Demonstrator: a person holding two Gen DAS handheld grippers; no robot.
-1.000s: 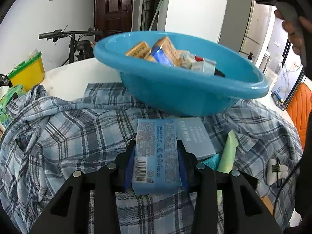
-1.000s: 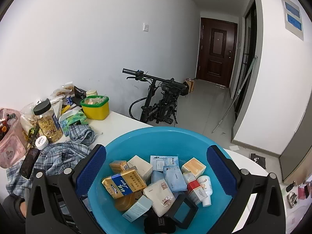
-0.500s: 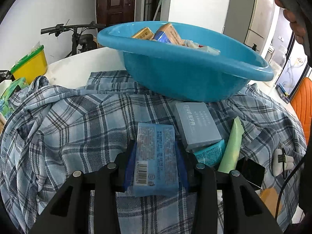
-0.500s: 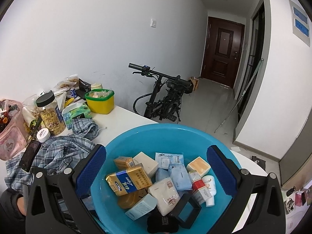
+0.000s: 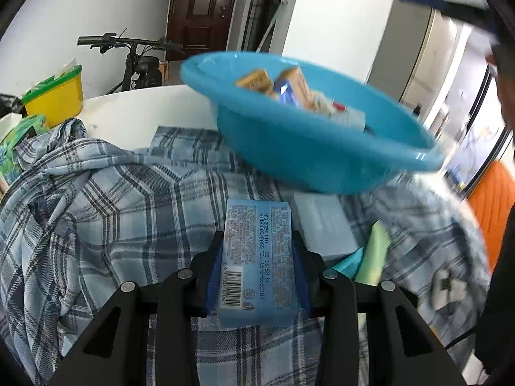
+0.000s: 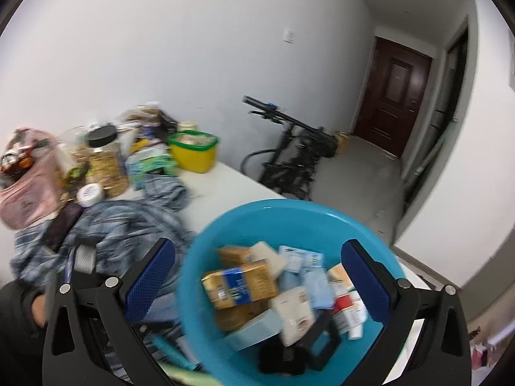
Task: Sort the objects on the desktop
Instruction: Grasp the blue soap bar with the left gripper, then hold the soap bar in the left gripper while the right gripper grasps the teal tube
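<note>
Your left gripper clamps a light-blue packet over the plaid shirt, just short of the blue basin. A grey box and green tube lie beneath the basin. Only your right view shows the jar left of the basin; your right gripper spreads wide above it.

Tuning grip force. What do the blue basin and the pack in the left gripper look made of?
Basin: looks like moulded plastic, glossy, with highlights on its rolled rim. Pack, clamped in the left gripper: probably soft printed plastic film, slightly shiny, with rounded edges and a barcode; contents unseen.
</note>
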